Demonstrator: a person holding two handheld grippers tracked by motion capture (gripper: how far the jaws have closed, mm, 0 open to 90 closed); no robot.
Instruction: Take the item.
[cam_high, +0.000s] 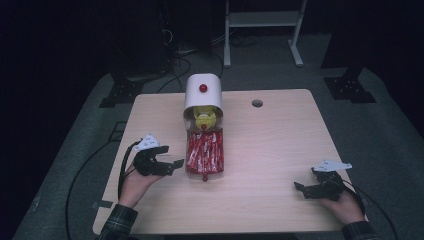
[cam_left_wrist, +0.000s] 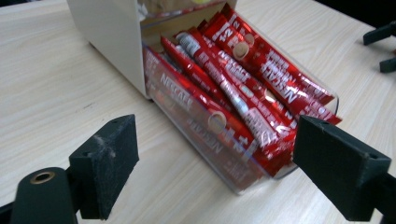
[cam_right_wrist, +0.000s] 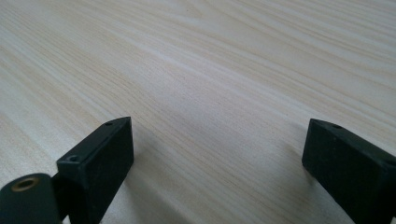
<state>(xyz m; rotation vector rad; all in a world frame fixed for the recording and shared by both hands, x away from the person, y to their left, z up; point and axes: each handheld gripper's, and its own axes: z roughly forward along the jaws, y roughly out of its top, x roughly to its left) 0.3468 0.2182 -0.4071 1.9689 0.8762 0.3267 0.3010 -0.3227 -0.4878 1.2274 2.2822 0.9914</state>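
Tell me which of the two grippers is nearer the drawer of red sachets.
The left gripper: its open jaws sit right beside the clear drawer of red sachets, while the right gripper rests far off over bare table.

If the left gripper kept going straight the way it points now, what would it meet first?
Probably the clear drawer packed with red coffee sticks, which lies just beyond the open left gripper; its near corner looks closest, though depth is uncertain.

Left gripper (cam_high: 172, 163) low at table's left side, jaws wide apart, nothing between them, left hand (cam_high: 134, 182) behind it. Right gripper (cam_high: 300, 189) low at right side, jaws also spread and empty, right hand (cam_high: 345, 205) gripping from behind
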